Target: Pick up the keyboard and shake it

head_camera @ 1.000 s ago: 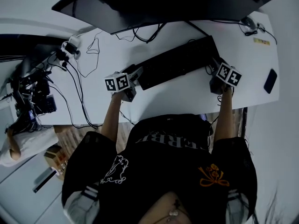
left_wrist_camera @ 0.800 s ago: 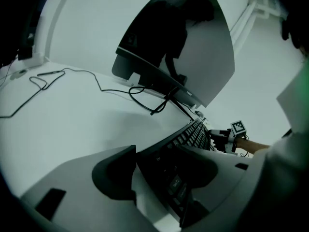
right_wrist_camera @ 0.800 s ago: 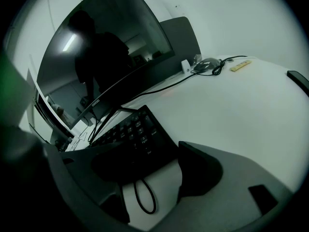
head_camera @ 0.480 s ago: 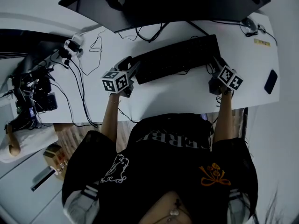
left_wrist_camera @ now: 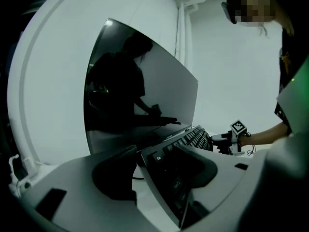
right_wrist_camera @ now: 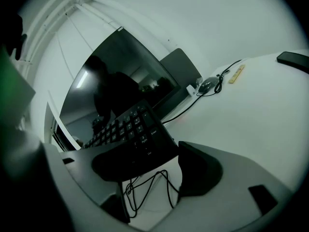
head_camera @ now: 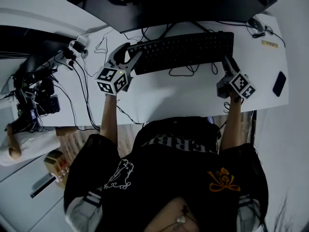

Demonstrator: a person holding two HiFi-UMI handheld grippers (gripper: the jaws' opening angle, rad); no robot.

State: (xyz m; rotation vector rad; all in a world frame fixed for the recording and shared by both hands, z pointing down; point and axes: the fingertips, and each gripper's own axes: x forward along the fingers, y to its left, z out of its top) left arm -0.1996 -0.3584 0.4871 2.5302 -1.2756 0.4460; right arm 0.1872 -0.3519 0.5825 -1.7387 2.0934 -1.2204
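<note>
The black keyboard (head_camera: 183,50) hangs level above the white desk (head_camera: 183,98), just in front of the monitor, with its cable looped loosely underneath. My left gripper (head_camera: 126,53) is shut on its left end; in the left gripper view the Esc corner (left_wrist_camera: 157,156) sits between the pads of that gripper (left_wrist_camera: 157,170). My right gripper (head_camera: 227,64) is shut on the keyboard's right end. In the right gripper view the keyboard's number-pad corner (right_wrist_camera: 137,129) lies between the right gripper's (right_wrist_camera: 159,166) two dark pads, with the cable (right_wrist_camera: 149,185) dangling below.
A large dark monitor (head_camera: 193,4) stands close behind the keyboard. A mouse (head_camera: 257,24) and a yellow strip (head_camera: 270,42) lie at the far right, and a black phone (head_camera: 279,83) near the right edge. Plugs and tangled cables (head_camera: 72,50) crowd the desk's left end.
The keyboard has swung from slanted to level and moved toward the monitor. My left gripper travelled farther away with its end; my right gripper shifted slightly right.
</note>
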